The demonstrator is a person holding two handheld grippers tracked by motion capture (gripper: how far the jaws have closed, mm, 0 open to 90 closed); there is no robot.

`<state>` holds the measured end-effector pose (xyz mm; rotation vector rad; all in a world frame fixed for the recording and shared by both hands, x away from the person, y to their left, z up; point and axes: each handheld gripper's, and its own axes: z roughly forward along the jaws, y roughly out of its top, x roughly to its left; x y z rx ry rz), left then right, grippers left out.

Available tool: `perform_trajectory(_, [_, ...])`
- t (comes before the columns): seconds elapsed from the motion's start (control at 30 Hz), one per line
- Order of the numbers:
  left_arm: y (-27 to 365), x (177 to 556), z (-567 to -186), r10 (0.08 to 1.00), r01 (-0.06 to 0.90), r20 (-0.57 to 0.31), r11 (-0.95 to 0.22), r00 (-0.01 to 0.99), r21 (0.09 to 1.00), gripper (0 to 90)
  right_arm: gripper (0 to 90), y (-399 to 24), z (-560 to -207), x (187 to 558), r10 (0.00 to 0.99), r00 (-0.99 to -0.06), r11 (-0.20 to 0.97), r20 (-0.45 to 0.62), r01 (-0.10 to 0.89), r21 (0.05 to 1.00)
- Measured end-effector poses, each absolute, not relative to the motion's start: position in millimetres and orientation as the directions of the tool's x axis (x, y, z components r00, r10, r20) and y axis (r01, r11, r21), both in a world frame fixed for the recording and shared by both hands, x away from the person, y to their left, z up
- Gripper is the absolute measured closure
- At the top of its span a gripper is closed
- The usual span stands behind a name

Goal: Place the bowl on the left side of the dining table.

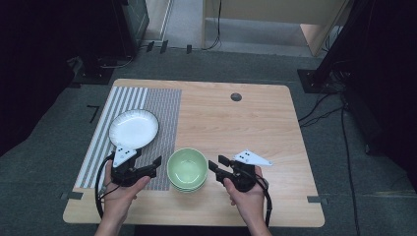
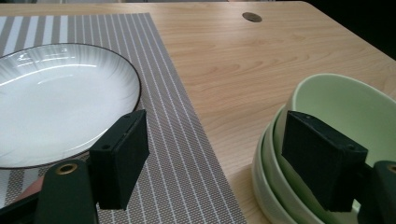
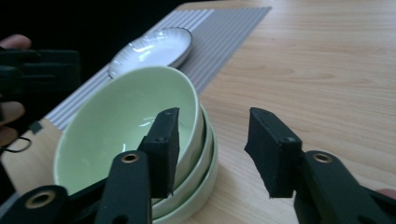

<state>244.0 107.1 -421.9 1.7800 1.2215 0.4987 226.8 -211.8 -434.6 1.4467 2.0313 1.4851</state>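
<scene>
A stack of pale green bowls (image 1: pixel 187 168) (image 2: pixel 345 107) (image 3: pixel 121 126) stands near the table's front edge, partly on the placement's right border. My left gripper (image 1: pixel 156 164) (image 2: pixel 219 158) is open just left of the stack, one jaw over the striped placemat (image 1: pixel 164 113) and the other level with the bowls' rim. My right gripper (image 1: pixel 218 162) (image 3: pixel 217 149) is open just right of the stack. Its left jaw sits in front of the top bowl's rim; I cannot tell if it touches. Neither holds anything. The left gripper (image 3: pixel 37 70) appears dark beyond the bowls.
A white plate with a dark rim (image 1: pixel 134 129) (image 2: pixel 56 102) (image 3: pixel 154 46) lies on the placemat (image 2: pixel 173 154) behind my left gripper. The wooden table (image 1: pixel 246 128) has a round cable hole (image 1: pixel 236 97) (image 2: pixel 252 17) at the back. Dark stands and cables surround the table.
</scene>
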Motion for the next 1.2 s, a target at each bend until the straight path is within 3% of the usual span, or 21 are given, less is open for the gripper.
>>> perform_trajectory(0.2, [102.0, 241.0, -417.8, 0.881, 0.513, -0.159, -0.106, 0.446, 0.852, 23.5, 59.2, -204.4, -437.6, 226.1, 0.819, -0.474, 0.011, 0.322, 0.574, 0.819])
perform_trajectory(0.47, [91.4, 239.5, -418.4, 0.86, 0.521, -0.178, -0.115, 0.478, 0.846, 23.7, 73.4, -195.0, -441.0, 225.1, 0.807, -0.499, 0.043, 0.316, 0.584, 0.811])
perform_trajectory(0.8, [76.4, 238.3, -424.5, 0.847, 0.532, -0.154, -0.169, 0.509, 0.83, 26.8, 78.4, -190.1, -444.5, 226.2, 0.801, -0.503, 0.039, 0.324, 0.584, 0.811])
perform_trajectory(0.9, [70.4, 237.7, -429.4, 0.854, 0.537, -0.127, -0.195, 0.504, 0.821, 36.7, 79.3, -190.0, -445.1, 226.8, 0.802, -0.5, 0.032, 0.326, 0.582, 0.812])
perform_trajectory(1.0, [66.5, 236.5, -431.8, 0.844, 0.535, -0.127, -0.207, 0.521, 0.819, 54.6, 79.7, -188.4, -444.9, 226.3, 0.811, -0.496, 0.038, 0.311, 0.575, 0.817])
perform_trajectory(1.2, [53.6, 239.6, -431.7, 0.86, 0.545, -0.063, -0.263, 0.507, 0.796, 71.4, 81.5, -181.2, -444.3, 225.4, 0.842, -0.476, 0.058, 0.255, 0.549, 0.834])
